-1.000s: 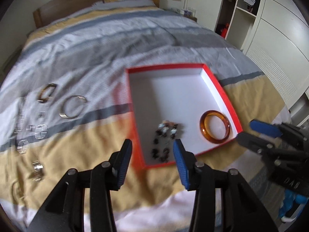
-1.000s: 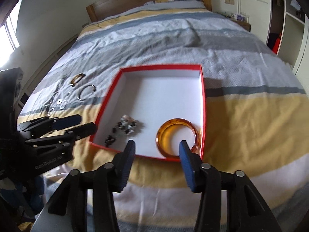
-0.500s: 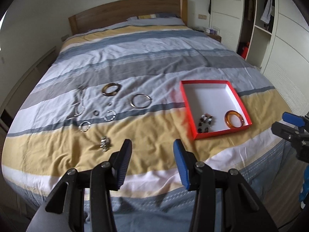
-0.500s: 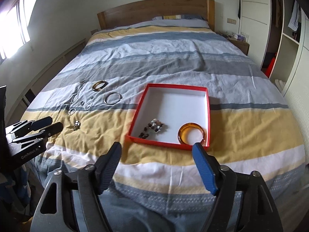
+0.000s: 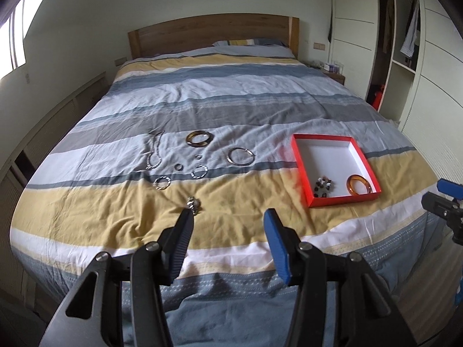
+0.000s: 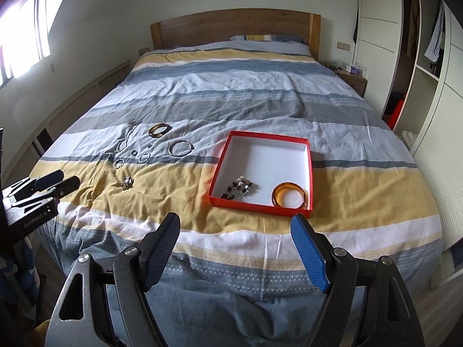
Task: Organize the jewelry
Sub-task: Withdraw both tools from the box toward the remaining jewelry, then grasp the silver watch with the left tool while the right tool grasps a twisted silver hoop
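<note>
1. Both tools had pulled back and up from the red box (image 6: 262,170) since a second earlier, when they hung close over it; now I saw the whole bed (image 6: 289,92) from beyond its foot.
2. My left tool (image 5: 228,222) stood moderately apart with nothing between its pads; its jaws had just been opening.
3. My right tool (image 6: 235,225) stood wide and empty, having opened a good deal over that second.
4. On the yellow stripe the red box lay open, with an amber bangle (image 6: 289,198) in its near right corner and a small cluster of dark beaded pieces (image 6: 238,189) near its front edge.
5. Left of the box, loose jewelry lay on the bedspread: a silver hoop bangle (image 5: 240,156), a brown bangle (image 5: 199,138), a silver chain (image 5: 154,153), several small rings (image 5: 199,171), and a small silver piece (image 5: 193,204) nearest the left tool.
6. Neither tool touched any of it.
</note>
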`<state>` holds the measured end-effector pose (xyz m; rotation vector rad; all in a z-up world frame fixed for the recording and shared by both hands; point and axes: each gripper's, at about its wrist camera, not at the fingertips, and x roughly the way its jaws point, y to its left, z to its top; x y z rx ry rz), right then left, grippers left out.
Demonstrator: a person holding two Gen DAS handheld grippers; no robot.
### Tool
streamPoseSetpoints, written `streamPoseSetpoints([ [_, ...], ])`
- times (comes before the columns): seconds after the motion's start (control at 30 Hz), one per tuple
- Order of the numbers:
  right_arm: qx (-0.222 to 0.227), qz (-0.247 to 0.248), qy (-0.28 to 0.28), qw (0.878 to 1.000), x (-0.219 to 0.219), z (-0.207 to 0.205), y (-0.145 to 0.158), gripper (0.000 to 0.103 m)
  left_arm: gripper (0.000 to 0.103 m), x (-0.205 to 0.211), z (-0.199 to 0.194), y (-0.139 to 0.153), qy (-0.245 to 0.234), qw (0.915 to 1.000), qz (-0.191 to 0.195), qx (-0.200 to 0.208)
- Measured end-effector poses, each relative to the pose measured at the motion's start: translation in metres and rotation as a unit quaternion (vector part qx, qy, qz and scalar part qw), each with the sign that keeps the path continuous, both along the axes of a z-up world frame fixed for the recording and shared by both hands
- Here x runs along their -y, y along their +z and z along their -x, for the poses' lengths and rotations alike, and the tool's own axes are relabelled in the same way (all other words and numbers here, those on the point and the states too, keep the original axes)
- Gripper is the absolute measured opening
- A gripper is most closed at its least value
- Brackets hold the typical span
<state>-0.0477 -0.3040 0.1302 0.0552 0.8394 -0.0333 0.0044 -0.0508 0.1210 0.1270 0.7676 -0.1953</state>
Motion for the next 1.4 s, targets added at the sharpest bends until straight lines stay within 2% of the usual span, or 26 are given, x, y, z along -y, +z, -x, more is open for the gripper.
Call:
streamPoseSetpoints([
  [0.1, 0.008, 0.007, -0.003, 1.0, -0.006, 0.011, 0.004, 0.085, 0.048, -0.009, 0.01, 0.004, 0.008, 0.9999, 0.001, 0.007],
  [0.37, 0.029, 0.009, 0.007, 1.0, -0.019, 0.037, 0.014, 0.086, 0.048, -0.036, 0.038, 0.014, 0.031, 0.9989, 0.013, 0.032],
  [0.47, 0.038, 0.005, 0.016, 0.999, -0.023, 0.043, 0.018, 0.086, 0.048, -0.052, 0.042, 0.015, 0.04, 0.9981, 0.032, 0.034],
  [0.6, 0.05, -0.001, 0.034, 0.998, -0.028, 0.041, 0.023, 0.086, 0.049, -0.073, 0.035, 0.008, 0.063, 0.9974, 0.027, 0.019],
  [0.83, 0.037, -0.015, 0.072, 0.997, -0.043, -0.005, 0.008, 0.086, 0.049, -0.11, -0.004, -0.024, 0.088, 0.9958, 0.018, -0.02],
  [0.9, 0.029, -0.02, 0.086, 0.996, -0.05, -0.026, 0.0, 0.083, 0.048, -0.115, -0.018, -0.035, 0.089, 0.9954, 0.02, -0.031],
  [1.0, 0.01, -0.027, 0.108, 0.994, -0.062, -0.059, -0.014, 0.075, 0.048, -0.12, -0.041, -0.054, 0.079, 0.9948, 0.037, -0.052],
  [1.17, -0.021, -0.036, 0.135, 0.99, -0.079, -0.106, -0.041, 0.069, 0.048, -0.114, -0.075, -0.084, 0.056, 0.994, 0.054, -0.076],
  [1.4, -0.064, -0.052, 0.149, 0.985, -0.092, -0.156, -0.088, 0.064, 0.048, -0.091, -0.117, -0.121, 0.007, 0.9927, 0.063, -0.103],
])
